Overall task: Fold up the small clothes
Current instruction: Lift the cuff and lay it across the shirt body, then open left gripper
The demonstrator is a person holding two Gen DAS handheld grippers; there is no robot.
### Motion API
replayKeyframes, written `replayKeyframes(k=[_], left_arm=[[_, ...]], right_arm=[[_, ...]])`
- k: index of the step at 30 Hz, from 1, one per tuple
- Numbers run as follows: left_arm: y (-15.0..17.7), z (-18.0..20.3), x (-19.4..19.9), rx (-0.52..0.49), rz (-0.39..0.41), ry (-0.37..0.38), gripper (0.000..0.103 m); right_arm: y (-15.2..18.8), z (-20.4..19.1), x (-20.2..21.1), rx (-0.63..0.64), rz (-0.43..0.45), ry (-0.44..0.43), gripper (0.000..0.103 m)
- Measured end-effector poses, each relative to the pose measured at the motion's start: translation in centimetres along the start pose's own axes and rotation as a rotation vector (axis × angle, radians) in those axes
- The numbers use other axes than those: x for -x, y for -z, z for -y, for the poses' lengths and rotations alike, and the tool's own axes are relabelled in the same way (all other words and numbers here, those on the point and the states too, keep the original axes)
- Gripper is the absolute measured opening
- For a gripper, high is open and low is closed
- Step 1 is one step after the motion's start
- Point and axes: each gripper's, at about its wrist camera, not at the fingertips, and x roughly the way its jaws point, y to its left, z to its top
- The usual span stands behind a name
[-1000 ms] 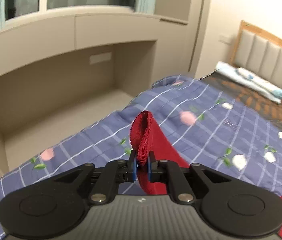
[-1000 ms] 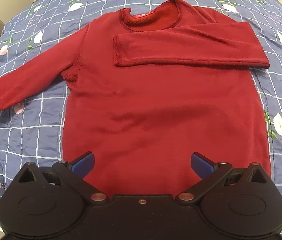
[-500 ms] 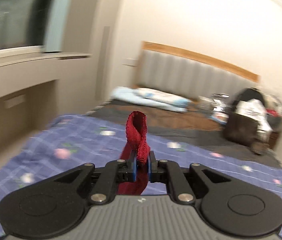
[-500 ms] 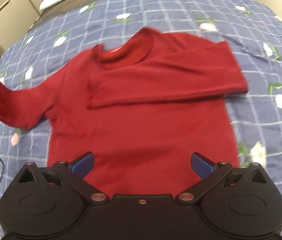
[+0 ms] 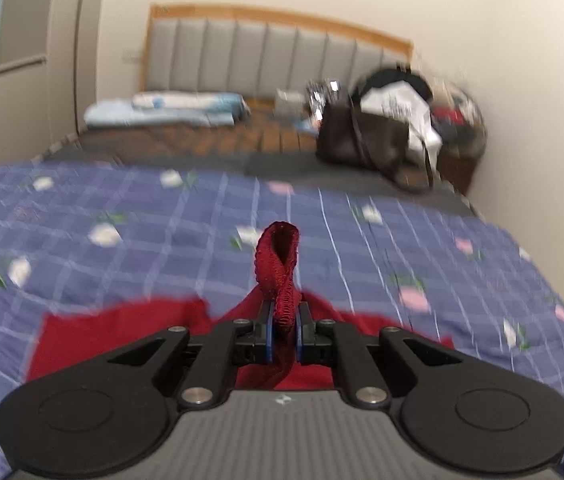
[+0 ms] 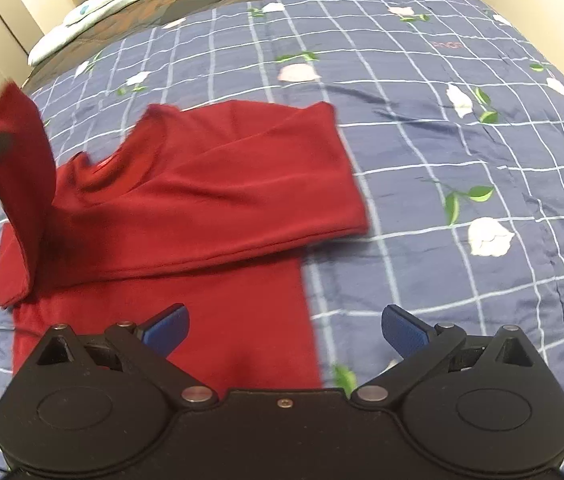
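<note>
Red sweater (image 6: pixel 210 216), flat on our blue checked quilt (image 6: pixel 441 128).
Our left gripper (image 5: pixel 283 330) is clamped on its cuff (image 5: pixel 278 264), sleeve lifted; our right gripper (image 6: pixel 283 326) hovers over the hem, jaws apart.

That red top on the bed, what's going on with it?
A person with a gripper tool in each hand is folding a red sweater on a blue checked quilt. One sleeve already lies folded across the chest. The left gripper is clamped on the cuff of the other sleeve, holding it up off the bed. The right gripper hovers open above the sweater's lower part, holding nothing.
</note>
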Motion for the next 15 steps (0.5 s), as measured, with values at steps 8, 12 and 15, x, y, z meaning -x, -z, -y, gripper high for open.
replayKeyframes(k=[8,12,15], left_arm=[[4.0,1.0,-3.4,0.011,-0.145,0.042,0.015],[4.7,0.0,-4.4,0.079,-0.213,0.097,0.033],[5.0,-1.0,-4.4,0.111,-0.228,0.105,0.054]], right_arm=[[-0.9,2.4,-1.8,-0.031,0.013,-0.071,0.102],[-1.5,2.1,-2.3,-0.022,0.020,-0.115,0.101],[-1.9,1.5,-2.7,-0.013,0.024,-0.140,0.099]])
